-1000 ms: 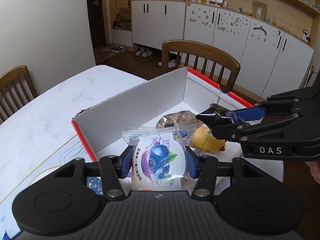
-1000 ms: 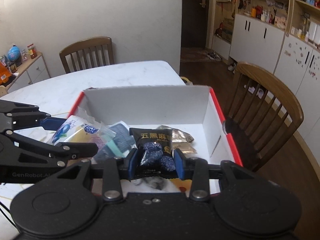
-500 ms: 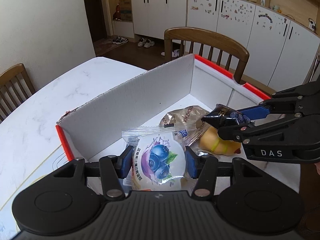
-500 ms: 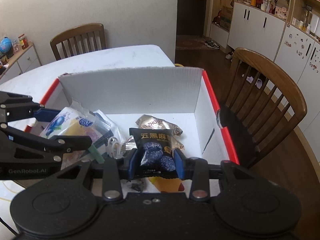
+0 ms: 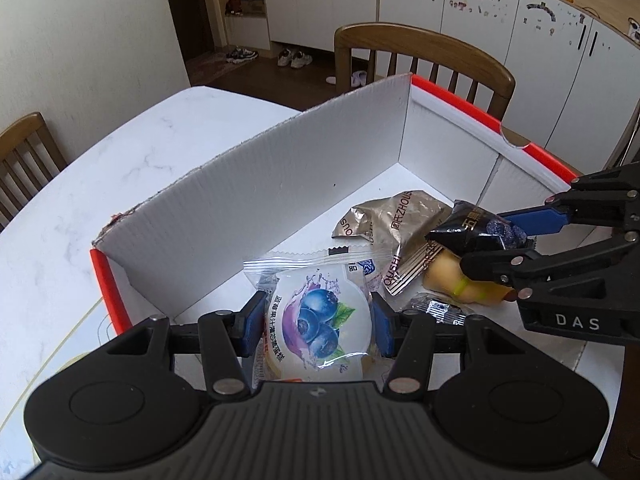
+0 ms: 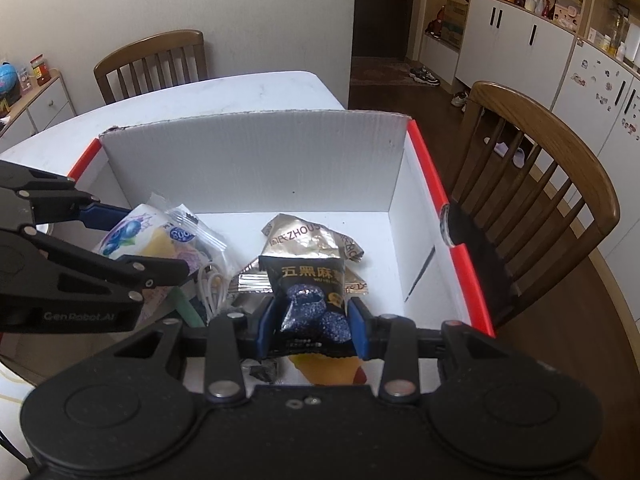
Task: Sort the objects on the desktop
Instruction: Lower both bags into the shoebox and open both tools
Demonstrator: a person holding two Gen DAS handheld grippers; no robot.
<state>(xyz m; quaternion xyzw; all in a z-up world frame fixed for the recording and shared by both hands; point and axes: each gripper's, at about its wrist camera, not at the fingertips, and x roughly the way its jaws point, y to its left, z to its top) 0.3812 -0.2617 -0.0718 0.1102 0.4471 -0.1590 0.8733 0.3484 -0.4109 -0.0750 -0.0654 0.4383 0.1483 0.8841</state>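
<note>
The left gripper (image 5: pixel 316 320) grips the blueberry packet (image 5: pixel 318 322), the right gripper (image 6: pixel 311 326) the black sachet (image 6: pixel 308 292). Both hang over the box (image 6: pixel 256 160), probably close enough to knock each other on release.

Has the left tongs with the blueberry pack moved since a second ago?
Yes. The left tongs, shut on the blueberry pack, have come forward and down into the box: its white back wall looms larger and nearer in the left wrist view.
</note>
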